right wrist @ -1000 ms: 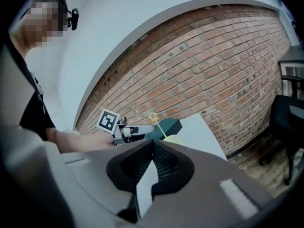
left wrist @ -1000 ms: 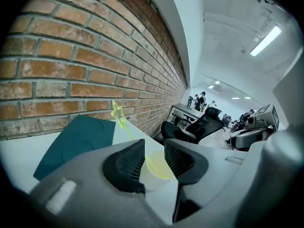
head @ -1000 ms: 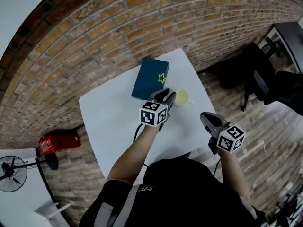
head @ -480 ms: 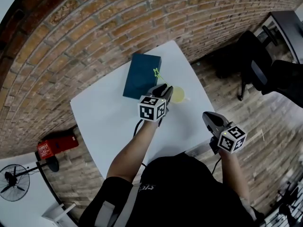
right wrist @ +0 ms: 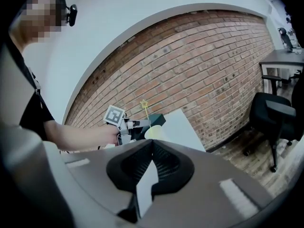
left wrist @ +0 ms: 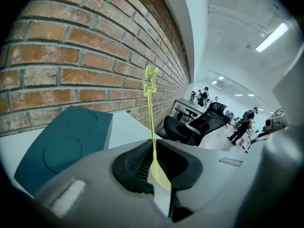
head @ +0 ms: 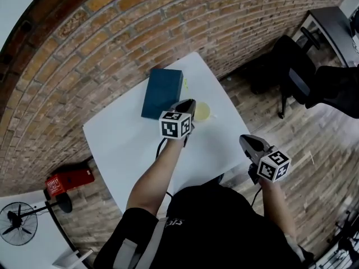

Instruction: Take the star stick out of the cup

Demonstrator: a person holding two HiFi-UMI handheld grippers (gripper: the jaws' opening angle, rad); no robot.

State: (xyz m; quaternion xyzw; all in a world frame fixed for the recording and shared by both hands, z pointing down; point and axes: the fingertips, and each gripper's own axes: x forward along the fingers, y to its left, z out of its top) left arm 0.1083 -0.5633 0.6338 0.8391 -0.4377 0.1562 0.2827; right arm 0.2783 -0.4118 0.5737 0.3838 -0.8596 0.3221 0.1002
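Now, star stick point(left wrist: 152, 118): upright with its foot in the cup point(head: 202, 111), star tip up against the brick wall.
Left gripper point(left wrist: 154, 167): a second ago its jaws stood wide around the shaft; they are closing now, pads pinching it low down.
Cup's place: far side of the table point(head: 129, 144), just right of the blue box point(head: 162, 92).
Meaning: the grip looks made, so a straight lift seems next.
Right gripper point(right wrist: 152, 167): near right, off the table, jaws pressed together on nothing.

A teal box point(head: 162, 92) lies on the white table point(head: 129, 144) by the brick wall point(head: 112, 43), a black chair point(head: 291, 74) well apart.
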